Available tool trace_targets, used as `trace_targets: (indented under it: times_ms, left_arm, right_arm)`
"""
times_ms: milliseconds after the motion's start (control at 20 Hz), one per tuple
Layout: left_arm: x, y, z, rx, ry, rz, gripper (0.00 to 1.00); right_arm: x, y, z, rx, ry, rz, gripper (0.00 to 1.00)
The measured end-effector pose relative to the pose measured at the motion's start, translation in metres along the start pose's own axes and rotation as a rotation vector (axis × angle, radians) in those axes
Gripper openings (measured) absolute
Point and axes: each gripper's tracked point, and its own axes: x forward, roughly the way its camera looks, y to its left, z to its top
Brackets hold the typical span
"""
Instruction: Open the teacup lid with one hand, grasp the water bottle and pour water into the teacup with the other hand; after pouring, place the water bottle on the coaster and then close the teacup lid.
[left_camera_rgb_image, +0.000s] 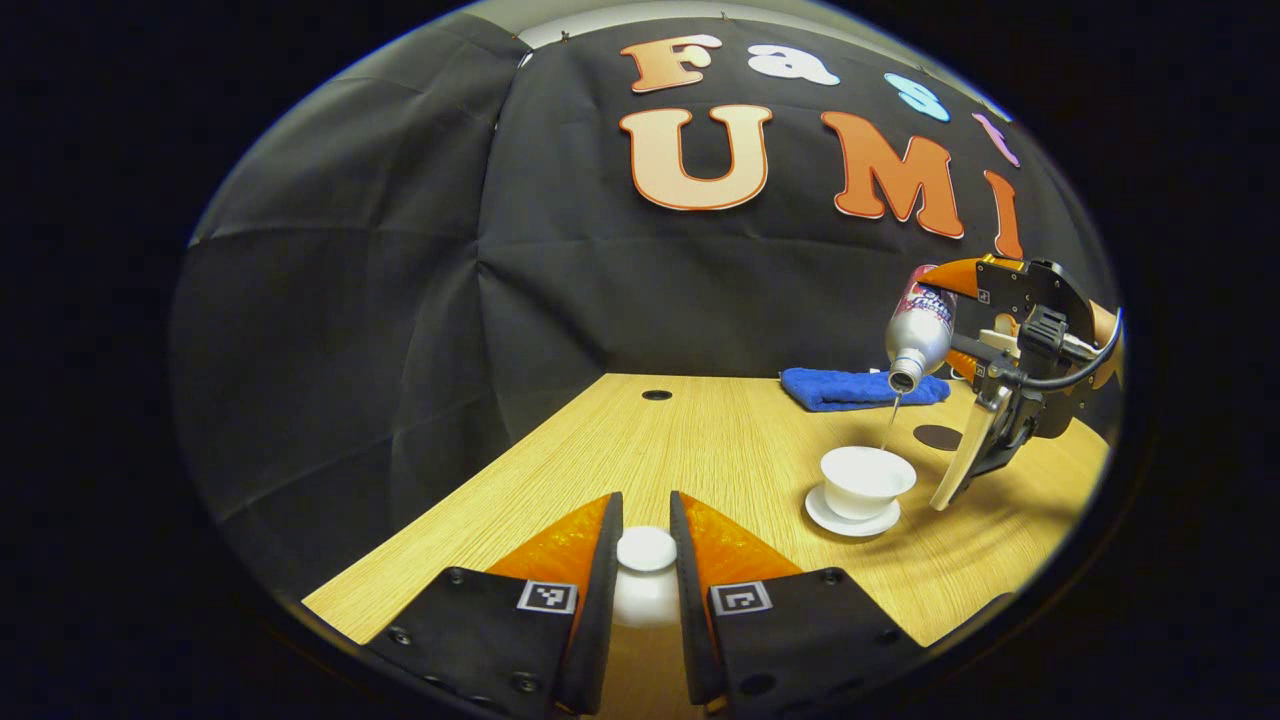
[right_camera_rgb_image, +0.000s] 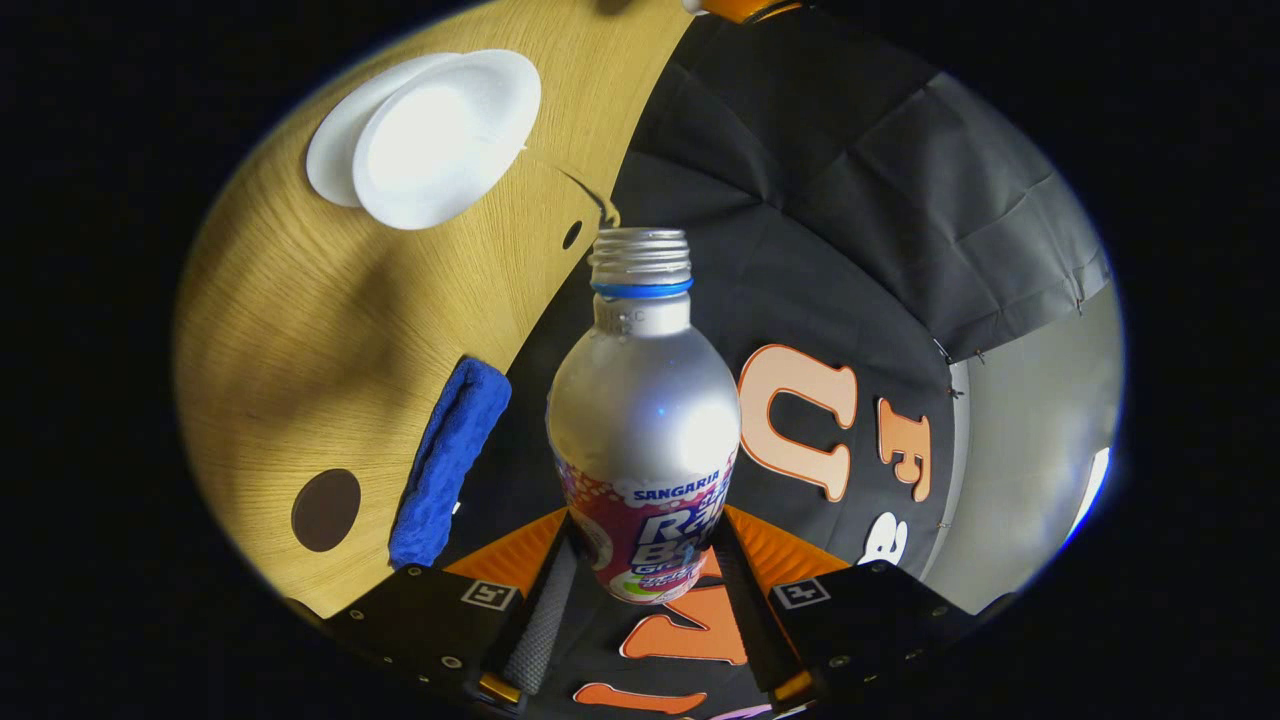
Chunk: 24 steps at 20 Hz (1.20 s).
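Observation:
In the left gripper view my left gripper (left_camera_rgb_image: 646, 548) is shut on the white teacup lid (left_camera_rgb_image: 646, 572), held just above the near table edge. To the right stands the white teacup (left_camera_rgb_image: 866, 480) on its saucer (left_camera_rgb_image: 852, 521), uncovered. Above it the right gripper (left_camera_rgb_image: 1000, 340) holds the silver water bottle (left_camera_rgb_image: 918, 335) tipped mouth-down, and a thin stream of water (left_camera_rgb_image: 889, 420) falls into the cup. In the right gripper view my right gripper (right_camera_rgb_image: 640, 560) is shut on the bottle (right_camera_rgb_image: 645, 420). Its open neck points at the teacup (right_camera_rgb_image: 445, 135). The dark round coaster (left_camera_rgb_image: 938, 437) (right_camera_rgb_image: 326, 510) lies behind the cup.
A folded blue cloth (left_camera_rgb_image: 860, 388) (right_camera_rgb_image: 445, 460) lies at the back of the wooden table (left_camera_rgb_image: 700, 450) against the black wall. A small round hole (left_camera_rgb_image: 657, 395) is in the tabletop near the back edge.

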Motion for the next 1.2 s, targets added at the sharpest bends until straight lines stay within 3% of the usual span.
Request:
trace_targets:
  times_ms: [300, 600, 1200]
  left_arm:
    - [0.0, -0.001, 0.0, 0.001, 0.002, -0.001, 0.35]
    - [-0.001, -0.002, -0.002, -0.002, 0.005, -0.002, 0.35]
    - [-0.003, -0.002, 0.001, -0.005, -0.008, -0.003, 0.35]
  right_arm:
    - [0.004, -0.003, 0.0, -0.033, -0.029, 0.003, 0.77]
    - [0.009, 0.013, 0.009, -0.079, -0.066, 0.053, 0.77]
    - [0.002, 0.017, 0.021, -0.082, -0.084, 0.024, 0.78]
